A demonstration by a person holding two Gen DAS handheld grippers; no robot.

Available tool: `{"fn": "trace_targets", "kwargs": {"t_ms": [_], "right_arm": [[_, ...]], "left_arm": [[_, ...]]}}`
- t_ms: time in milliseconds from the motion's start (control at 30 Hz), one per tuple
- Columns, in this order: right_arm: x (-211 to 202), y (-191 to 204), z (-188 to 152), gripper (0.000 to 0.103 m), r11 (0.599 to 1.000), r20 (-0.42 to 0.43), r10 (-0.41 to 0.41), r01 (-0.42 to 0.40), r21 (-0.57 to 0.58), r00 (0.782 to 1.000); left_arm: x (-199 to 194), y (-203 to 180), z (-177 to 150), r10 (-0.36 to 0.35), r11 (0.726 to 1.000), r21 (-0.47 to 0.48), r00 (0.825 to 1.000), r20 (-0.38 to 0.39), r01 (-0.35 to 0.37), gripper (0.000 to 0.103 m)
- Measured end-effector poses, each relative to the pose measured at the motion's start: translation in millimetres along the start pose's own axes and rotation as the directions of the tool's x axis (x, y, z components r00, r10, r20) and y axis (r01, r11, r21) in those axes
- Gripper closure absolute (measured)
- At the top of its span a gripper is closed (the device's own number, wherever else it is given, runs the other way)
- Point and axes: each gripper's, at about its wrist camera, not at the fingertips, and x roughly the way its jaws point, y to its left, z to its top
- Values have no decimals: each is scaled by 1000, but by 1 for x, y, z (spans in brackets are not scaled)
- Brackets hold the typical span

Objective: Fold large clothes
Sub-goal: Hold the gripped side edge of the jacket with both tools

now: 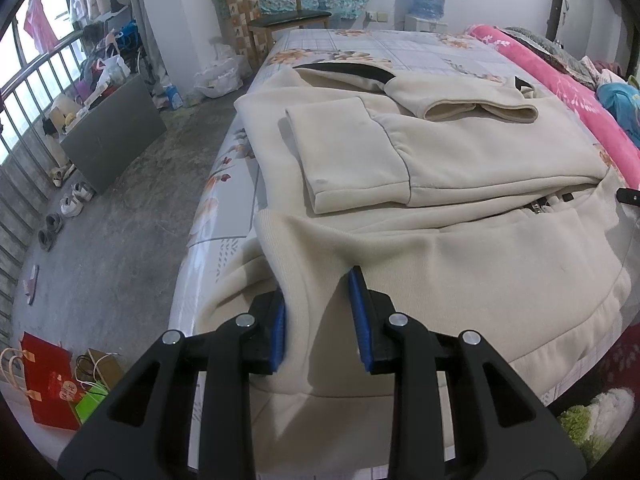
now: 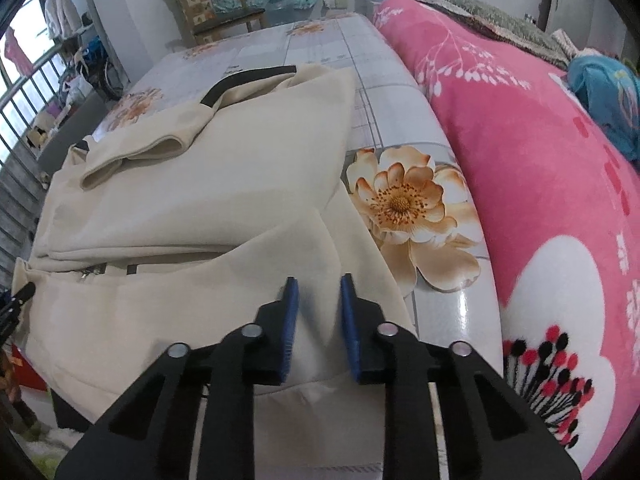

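Note:
A large cream zip-up jacket (image 1: 460, 152) lies on the bed with both sleeves folded across its front; it also shows in the right wrist view (image 2: 192, 208). My left gripper (image 1: 318, 300) is open, its blue pads on either side of the ribbed hem at the jacket's near left corner, with fabric between the jaws. My right gripper (image 2: 319, 304) is open over the hem at the near right corner, jaws apart with cloth between them. The tip of the other gripper (image 2: 18, 296) shows at the left edge.
The bed has a glossy floral cover (image 2: 400, 200). A rolled pink floral blanket (image 2: 540, 200) lies along the right side. To the left are bare floor (image 1: 120, 240), shoes (image 1: 74, 200), gift bags (image 1: 52, 388) and a dark board (image 1: 116, 136). A wooden chair (image 1: 288, 12) stands behind.

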Motion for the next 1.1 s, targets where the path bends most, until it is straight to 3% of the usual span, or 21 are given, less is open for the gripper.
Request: {"fn": "trace_targets", "kwargs": {"t_ms": [367, 600, 1100], "right_arm": [[-3, 14, -9, 90, 992, 60, -95, 99, -78, 994], [2, 32, -18, 89, 956, 110, -201, 219, -193, 973], [2, 34, -19, 89, 952, 120, -212, 233, -199, 970]], "left_arm": [[0, -2, 2, 17, 1000, 16, 1000, -11, -16, 76], [-1, -5, 2, 46, 999, 20, 999, -18, -46, 76], [-1, -7, 3, 67, 997, 36, 997, -22, -67, 75]]}}
